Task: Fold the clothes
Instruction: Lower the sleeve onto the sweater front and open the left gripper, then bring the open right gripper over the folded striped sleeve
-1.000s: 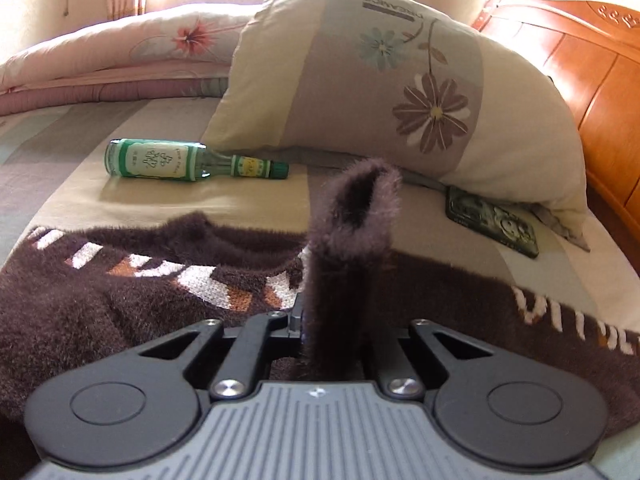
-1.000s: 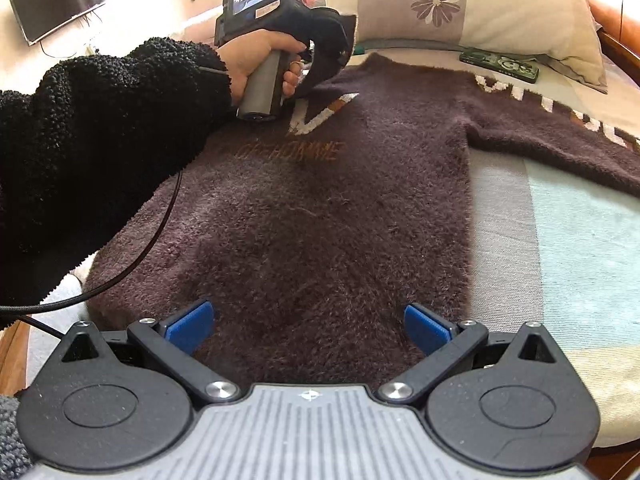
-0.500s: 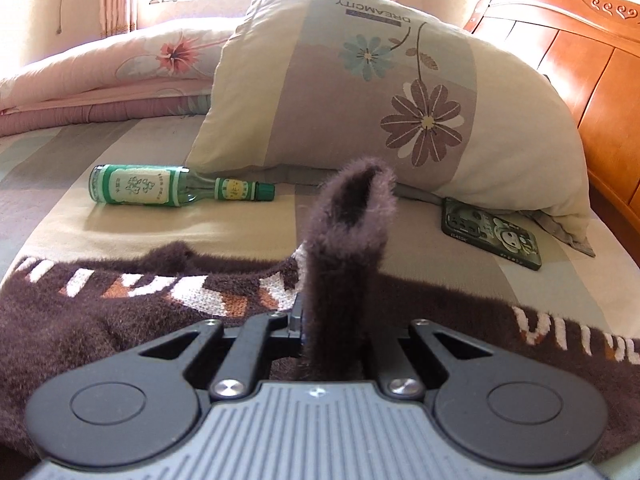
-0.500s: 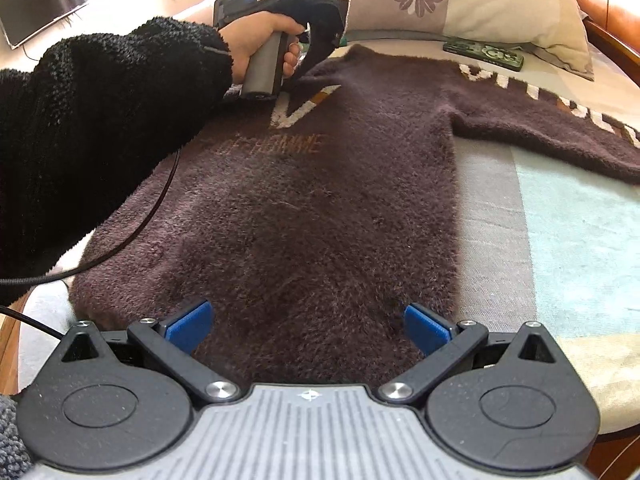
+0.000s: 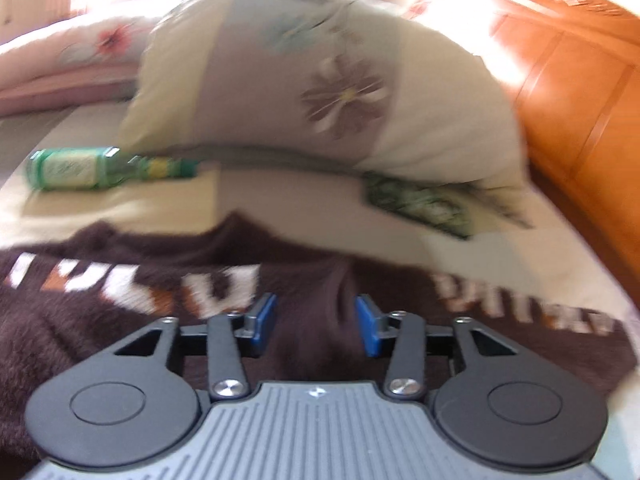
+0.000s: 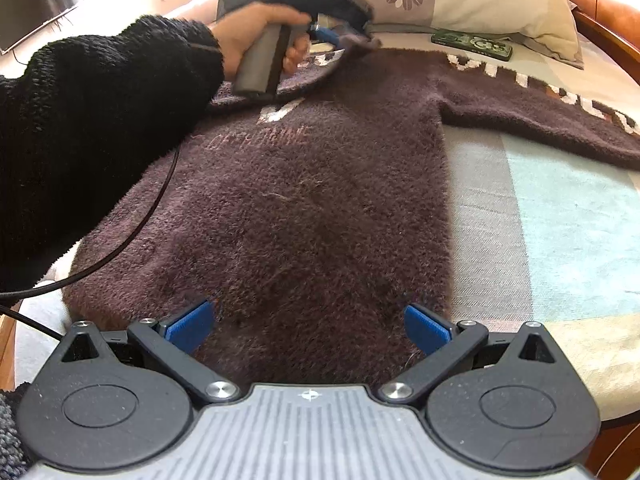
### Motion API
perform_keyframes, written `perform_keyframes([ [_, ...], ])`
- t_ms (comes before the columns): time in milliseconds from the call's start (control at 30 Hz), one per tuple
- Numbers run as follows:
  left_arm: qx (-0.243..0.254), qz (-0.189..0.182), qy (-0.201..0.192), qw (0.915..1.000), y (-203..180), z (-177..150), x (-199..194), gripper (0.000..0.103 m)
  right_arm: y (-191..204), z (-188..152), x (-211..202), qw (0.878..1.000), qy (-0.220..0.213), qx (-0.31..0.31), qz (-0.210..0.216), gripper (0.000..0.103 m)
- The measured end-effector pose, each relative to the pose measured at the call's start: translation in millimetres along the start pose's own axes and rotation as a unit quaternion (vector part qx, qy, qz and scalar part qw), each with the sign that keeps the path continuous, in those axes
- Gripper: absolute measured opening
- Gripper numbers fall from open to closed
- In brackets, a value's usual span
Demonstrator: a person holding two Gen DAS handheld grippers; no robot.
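Note:
A fuzzy dark brown sweater (image 6: 304, 200) with white and orange lettering lies flat on the bed, its right sleeve (image 6: 552, 108) stretched out to the right. Its left sleeve is folded across the chest, its end (image 5: 316, 304) lying between the blue pads (image 5: 262, 320) of my left gripper (image 5: 316, 322), which is open. In the right wrist view the left gripper (image 6: 340, 38) hovers over the sweater's upper chest. My right gripper (image 6: 308, 326) is open and empty just above the sweater's bottom hem.
A flowered pillow (image 5: 328, 80) leans at the head of the bed by an orange wooden headboard (image 5: 580, 80). A green glass bottle (image 5: 100, 166) and a dark green phone (image 5: 416, 204) lie before it. A striped bedsheet (image 6: 552, 216) shows at right.
My left gripper has opened and let go of the sleeve end, which has dropped onto the sweater. The left view is blurred by motion. The right gripper has stayed open over the hem.

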State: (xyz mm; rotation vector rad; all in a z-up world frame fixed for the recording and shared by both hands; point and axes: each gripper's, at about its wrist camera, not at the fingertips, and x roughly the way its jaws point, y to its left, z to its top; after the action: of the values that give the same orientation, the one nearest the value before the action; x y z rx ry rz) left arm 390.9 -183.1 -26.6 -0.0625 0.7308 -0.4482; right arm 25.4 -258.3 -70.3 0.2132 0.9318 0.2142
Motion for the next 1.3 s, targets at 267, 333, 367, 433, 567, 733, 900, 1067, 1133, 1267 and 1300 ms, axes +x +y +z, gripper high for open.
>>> perform_keyframes([
  [267, 0.028, -0.056, 0.002, 0.9980, 22.3, -17.0, -73.5, 0.062, 9.7, 3.3, -5.8, 1.000, -0.013, -0.006, 0.004, 0.103],
  [333, 0.033, -0.056, 0.006, 0.9978, 39.1, -30.9, -95.0, 0.064, 12.3, 4.2, -4.9, 1.000, -0.016, -0.006, 0.007, 0.103],
  [367, 0.039, -0.052, 0.007, 0.9978, 47.6, -40.7, -104.2, 0.065, 13.7, 4.6, -4.0, 1.000, -0.017, -0.006, 0.010, 0.103],
  [433, 0.048, -0.041, 0.007, 0.9979, 66.5, -62.7, -120.7, 0.069, 17.4, 6.0, -1.0, 1.000, -0.016, -0.007, 0.012, 0.103],
  [567, 0.039, -0.016, 0.011, 0.9990, 109.8, -103.5, -131.7, 0.070, 26.2, 9.6, 7.2, 1.000, -0.005, -0.018, 0.011, 0.103],
  [733, -0.061, -0.012, 0.016, 0.9979, 171.6, -124.5, -111.8, 0.067, 35.6, 14.9, 14.4, 1.000, 0.004, -0.022, -0.007, 0.103],
  [900, -0.142, -0.056, -0.029, 0.9879, 206.8, -116.2, -97.4, 0.067, 41.5, 24.2, 24.2, 0.999, 0.012, -0.020, -0.026, 0.103],
  [1067, -0.150, -0.012, -0.071, 0.9861, 233.3, -106.6, -96.5, 0.067, 53.1, 34.1, 34.7, 0.999, 0.015, -0.030, -0.028, 0.103],
  [1133, -0.153, 0.001, -0.058, 0.9866, 250.0, -108.8, -95.6, 0.062, 57.0, 36.3, 39.6, 0.999, 0.019, -0.035, -0.024, 0.103],
  [1267, -0.155, -0.016, -0.056, 0.9862, 270.1, -117.3, -102.4, 0.056, 65.1, 38.3, 49.0, 0.998, 0.031, -0.047, -0.022, 0.103],
  [1300, -0.151, -0.018, -0.047, 0.9873, 269.3, -115.8, -104.2, 0.056, 66.7, 38.6, 50.0, 0.998, 0.032, -0.048, -0.021, 0.103],
])
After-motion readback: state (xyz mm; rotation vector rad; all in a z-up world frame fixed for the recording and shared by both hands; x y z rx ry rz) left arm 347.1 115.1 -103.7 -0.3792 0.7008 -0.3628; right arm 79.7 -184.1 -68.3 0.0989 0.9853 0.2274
